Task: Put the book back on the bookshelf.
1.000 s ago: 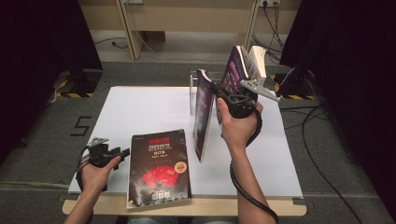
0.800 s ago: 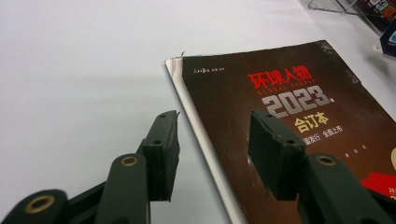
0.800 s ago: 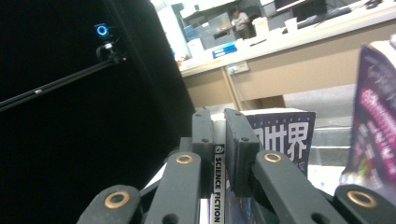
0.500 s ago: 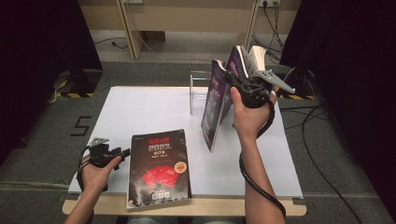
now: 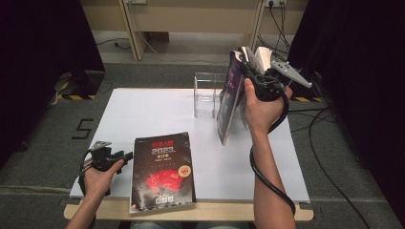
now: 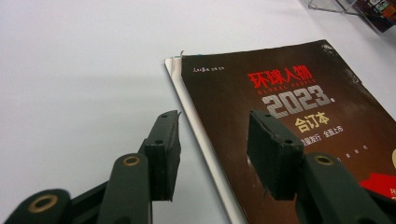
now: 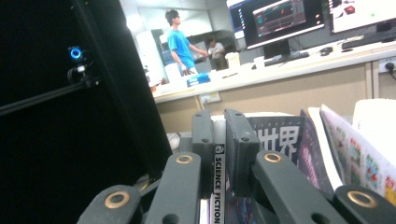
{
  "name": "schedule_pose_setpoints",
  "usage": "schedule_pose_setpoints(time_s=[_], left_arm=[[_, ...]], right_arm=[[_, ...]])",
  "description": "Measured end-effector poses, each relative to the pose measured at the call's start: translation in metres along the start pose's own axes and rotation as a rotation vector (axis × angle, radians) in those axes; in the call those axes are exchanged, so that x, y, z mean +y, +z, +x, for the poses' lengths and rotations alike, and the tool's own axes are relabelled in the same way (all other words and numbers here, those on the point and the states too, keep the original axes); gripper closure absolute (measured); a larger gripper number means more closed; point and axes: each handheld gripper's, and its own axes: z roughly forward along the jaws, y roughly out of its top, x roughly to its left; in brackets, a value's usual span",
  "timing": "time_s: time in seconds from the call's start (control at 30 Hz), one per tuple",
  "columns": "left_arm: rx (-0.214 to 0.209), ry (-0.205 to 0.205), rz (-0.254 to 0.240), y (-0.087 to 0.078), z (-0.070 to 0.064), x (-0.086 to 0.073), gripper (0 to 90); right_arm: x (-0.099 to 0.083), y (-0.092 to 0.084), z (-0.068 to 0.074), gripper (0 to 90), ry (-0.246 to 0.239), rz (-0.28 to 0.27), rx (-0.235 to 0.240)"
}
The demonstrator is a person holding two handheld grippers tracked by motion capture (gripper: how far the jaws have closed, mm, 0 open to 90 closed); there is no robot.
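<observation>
- The purple magazine (image 5: 228,102) is held upright above the white surface (image 5: 143,114), beside the clear acrylic stand (image 5: 208,95), clamped by its spine in the right hand-held gripper (image 7: 215,140).
- The left hand-held gripper (image 6: 212,154) is parted, with nothing held, at the edge of the black book (image 5: 164,172).

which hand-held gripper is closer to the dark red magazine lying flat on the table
Left. The left hand-held gripper sits open right beside the flat magazine, at its left edge. The right hand-held gripper is far off, raised and clamped on another magazine.
</observation>
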Motion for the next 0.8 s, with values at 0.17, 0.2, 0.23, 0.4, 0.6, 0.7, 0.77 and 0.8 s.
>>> schedule_pose_setpoints(time_s=[0.17, 0.2, 0.23, 0.4, 0.6, 0.7, 0.77, 0.8], left_arm=[[-0.002, -0.001, 0.003, 0.001, 0.0, 0.0, 53.6], [-0.003, -0.002, 0.002, 0.001, 0.0, 0.0, 53.7], [-0.002, -0.002, 0.002, 0.001, 0.0, 0.0, 53.7], [-0.001, -0.005, 0.0, 0.001, 0.001, 0.0, 53.7], [-0.001, -0.008, 0.002, 0.001, 0.002, -0.001, 53.7], [-0.001, -0.01, 0.001, 0.001, 0.002, -0.001, 53.7], [-0.001, -0.008, 0.001, 0.001, 0.003, -0.001, 53.8], [-0.001, -0.008, 0.001, 0.001, 0.003, -0.001, 53.8]], right_arm=[[0.003, 0.008, -0.008, 83.7, -0.005, -0.012, -0.023], [0.003, 0.012, -0.009, 83.7, -0.004, -0.012, -0.024], [0.003, 0.014, -0.01, 83.8, -0.006, -0.012, -0.028], [0.006, 0.03, -0.016, 83.7, -0.01, -0.012, -0.045], [0.008, 0.051, -0.02, 83.7, -0.023, -0.013, -0.063], [0.008, 0.059, -0.021, 83.7, -0.031, -0.016, -0.077], [0.008, 0.064, -0.022, 83.7, -0.038, -0.021, -0.088], [0.007, 0.067, -0.023, 83.7, -0.038, -0.022, -0.091]])
